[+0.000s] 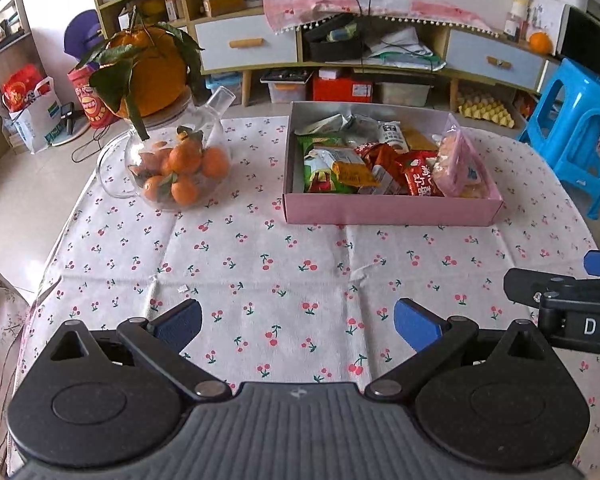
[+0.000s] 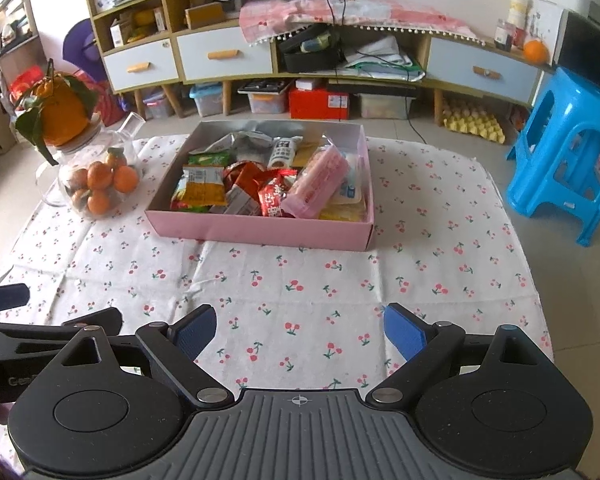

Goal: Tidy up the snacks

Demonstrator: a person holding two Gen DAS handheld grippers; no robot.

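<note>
A pink box (image 1: 392, 209) (image 2: 260, 235) stands on the cherry-print tablecloth at the far side of the table. It holds several snack packets: a green and yellow one (image 2: 200, 192), a red one (image 2: 274, 196) and a pink bag (image 2: 320, 184) (image 1: 458, 164). My left gripper (image 1: 298, 326) is open and empty over the near cloth. My right gripper (image 2: 300, 332) is open and empty too, well short of the box. Each gripper shows at the edge of the other's view: the right one (image 1: 580, 292), the left one (image 2: 40, 332).
A glass jug of tangerines (image 1: 180, 168) (image 2: 98, 184) stands left of the box, with a large leafy orange (image 1: 148, 68) behind it. A blue plastic stool (image 1: 576, 136) (image 2: 568, 152) stands off the table's right. A low cabinet (image 2: 260, 56) lines the back wall.
</note>
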